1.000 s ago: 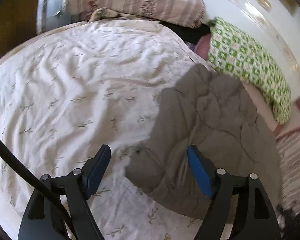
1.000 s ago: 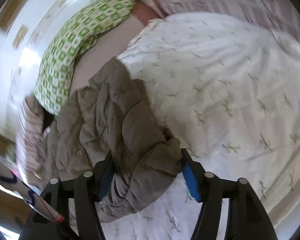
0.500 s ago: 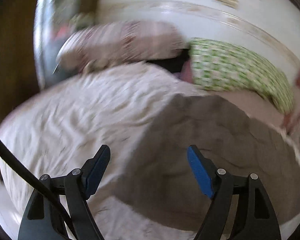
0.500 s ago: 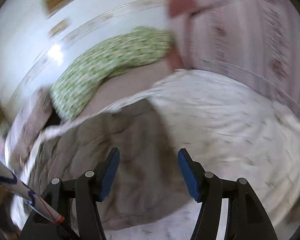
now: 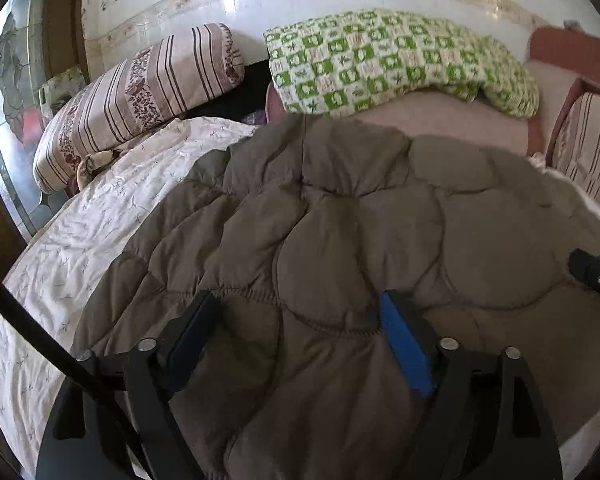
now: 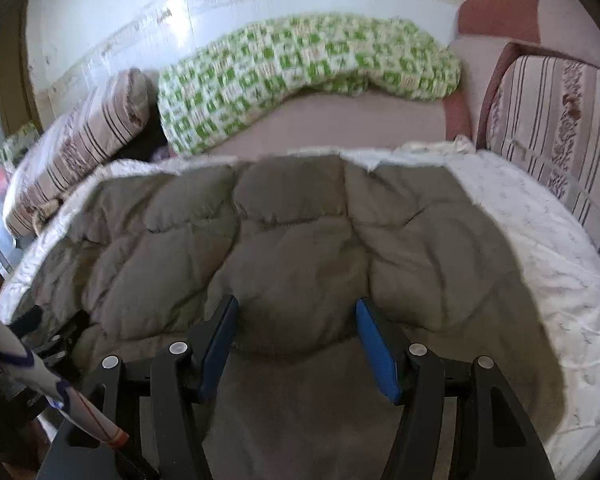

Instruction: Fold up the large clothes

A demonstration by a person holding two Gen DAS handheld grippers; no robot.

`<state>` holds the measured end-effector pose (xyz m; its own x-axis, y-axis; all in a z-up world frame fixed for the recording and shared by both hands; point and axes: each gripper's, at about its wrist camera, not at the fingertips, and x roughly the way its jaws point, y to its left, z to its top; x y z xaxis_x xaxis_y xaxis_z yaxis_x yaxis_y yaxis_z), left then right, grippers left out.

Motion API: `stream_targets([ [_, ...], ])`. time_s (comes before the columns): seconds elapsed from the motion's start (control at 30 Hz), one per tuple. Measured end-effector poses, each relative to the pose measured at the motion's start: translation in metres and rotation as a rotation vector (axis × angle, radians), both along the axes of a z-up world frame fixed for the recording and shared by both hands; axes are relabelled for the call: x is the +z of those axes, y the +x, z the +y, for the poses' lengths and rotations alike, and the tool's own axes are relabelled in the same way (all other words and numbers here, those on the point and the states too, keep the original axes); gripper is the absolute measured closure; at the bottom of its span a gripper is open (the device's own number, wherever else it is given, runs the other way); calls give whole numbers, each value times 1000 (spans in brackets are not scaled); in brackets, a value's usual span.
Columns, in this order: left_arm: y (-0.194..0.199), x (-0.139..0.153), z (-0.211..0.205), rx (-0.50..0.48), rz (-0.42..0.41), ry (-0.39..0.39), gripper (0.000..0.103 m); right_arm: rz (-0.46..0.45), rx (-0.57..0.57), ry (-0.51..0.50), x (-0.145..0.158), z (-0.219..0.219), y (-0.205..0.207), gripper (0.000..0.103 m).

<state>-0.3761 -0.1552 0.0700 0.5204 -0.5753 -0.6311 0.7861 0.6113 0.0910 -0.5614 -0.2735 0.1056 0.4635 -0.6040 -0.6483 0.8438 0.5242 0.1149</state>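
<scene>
1. Now the left hand-held gripper (image 5: 296, 320) hangs over the puffy brown quilted jacket (image 5: 340, 240), jaws opening, fabric between them unpinched.
2. Beside it, the right hand-held gripper (image 6: 296, 324) stands wide above the same jacket, which it clamped a second ago.
3. Farther off, the jacket lies spread across the white leaf-print bed sheet (image 6: 540, 240).

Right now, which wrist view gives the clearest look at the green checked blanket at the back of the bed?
The left wrist view. There the green checked blanket is sharp, and its squares can be told apart along its whole length against the wall. The right wrist view shows the same blanket end to end too, but motion blur smears its pattern.
</scene>
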Motion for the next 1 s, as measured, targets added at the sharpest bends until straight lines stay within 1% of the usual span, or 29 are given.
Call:
stream_targets([
  [0.1,0,-6,-6,-2,-7,2,16,44,-8,10,-12,-9,13,29],
  [0.23,0,-10,-10,1,-10,3,15,99,-10,5,-22,-11,21,27],
  [0.4,-2,-13,-13,14,-29,3,14,119,-11,-2,-24,-10,23,27],
  [0.5,-2,-13,-13,15,-31,-1,14,109,-19,0,-20,-8,21,27],
  [0.63,-1,-12,-10,12,-22,-7,14,63,-32,3,-7,1,7,26],
  [0.7,-1,-12,-9,13,-23,-7,14,61,-58,-25,0,9,-4,27],
  [0.77,-2,-12,-9,14,-27,-8,14,84,-124,-73,6,14,-17,26],
  [0.83,-3,-12,-9,17,-32,-8,14,95,-193,-83,8,11,-35,26],
  [0.93,-3,-12,-9,20,-34,-10,14,82,-256,-16,1,-3,-58,26],
  [1.0,-3,-12,-9,19,-35,-11,14,55,-270,60,-8,-13,-71,27],
])
